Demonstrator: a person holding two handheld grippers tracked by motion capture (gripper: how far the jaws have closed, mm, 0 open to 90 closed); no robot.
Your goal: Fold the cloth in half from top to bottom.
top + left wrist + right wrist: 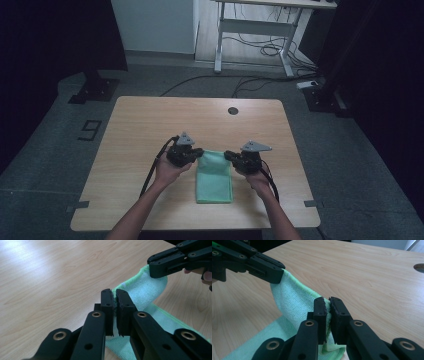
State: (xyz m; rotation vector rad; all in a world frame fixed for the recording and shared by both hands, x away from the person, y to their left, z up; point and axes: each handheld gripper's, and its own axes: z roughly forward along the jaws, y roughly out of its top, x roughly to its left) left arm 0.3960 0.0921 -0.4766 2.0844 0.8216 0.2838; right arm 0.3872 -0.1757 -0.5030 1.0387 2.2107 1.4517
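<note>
On the table [150, 125], green cloth [214, 177], both grippers [200, 152] pinching corners

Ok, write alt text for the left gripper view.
The left gripper pinches the edge of a green cloth between its shut black jaws, lifting it off a wooden table. Farther off, the right gripper clamps the same edge.

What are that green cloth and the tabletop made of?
The green cloth looks like soft microfibre or terry: a fuzzy knitted weave that sags between the grips. The tabletop looks like pale wood or wood-look laminate, with smooth printed-looking grain and a faint sheen.
</note>
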